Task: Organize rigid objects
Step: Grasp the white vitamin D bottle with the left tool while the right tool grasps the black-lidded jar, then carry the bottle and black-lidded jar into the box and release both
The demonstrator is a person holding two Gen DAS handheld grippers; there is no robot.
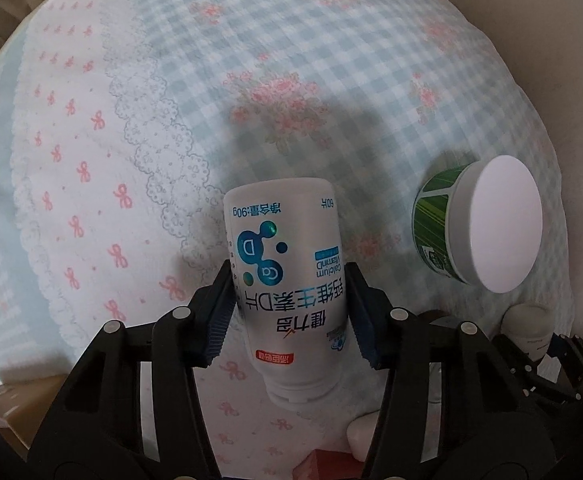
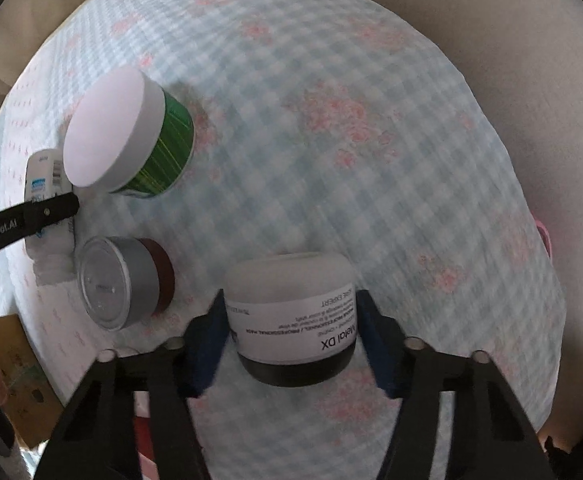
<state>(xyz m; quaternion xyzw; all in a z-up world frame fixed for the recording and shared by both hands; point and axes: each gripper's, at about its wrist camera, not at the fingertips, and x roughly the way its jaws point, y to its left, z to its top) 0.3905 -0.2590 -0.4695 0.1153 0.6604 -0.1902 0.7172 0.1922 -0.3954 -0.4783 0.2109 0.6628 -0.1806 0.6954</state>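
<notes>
Calcium bottle (image 1: 287, 280) is sitting clamped in the left gripper's (image 1: 291, 304) jaws, pointing straight down over the bed (image 1: 331, 60); the right gripper (image 2: 291, 332) is likewise clamping a white jar (image 2: 291, 320).

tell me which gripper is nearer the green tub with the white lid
Left. The left gripper, shut on the white bottle, sits just beside the green tub; the right gripper is farther.
</notes>
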